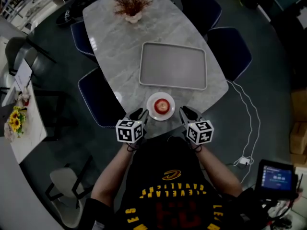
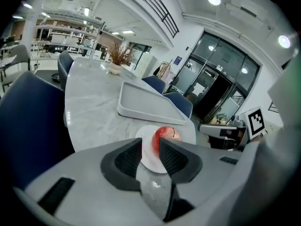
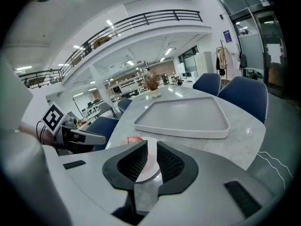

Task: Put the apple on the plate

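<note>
A red apple sits on a small white plate at the near edge of the marble table. My left gripper hangs just left of the plate, off the table edge, jaws nearly together and holding nothing. My right gripper mirrors it on the plate's right, also empty. In the left gripper view the apple and plate show just beyond the left gripper. In the right gripper view the apple peeks over the right gripper.
A grey tray lies behind the plate. A vase of dried twigs stands at the table's far end. Dark blue chairs ring the table. A white cable runs across the floor on the right.
</note>
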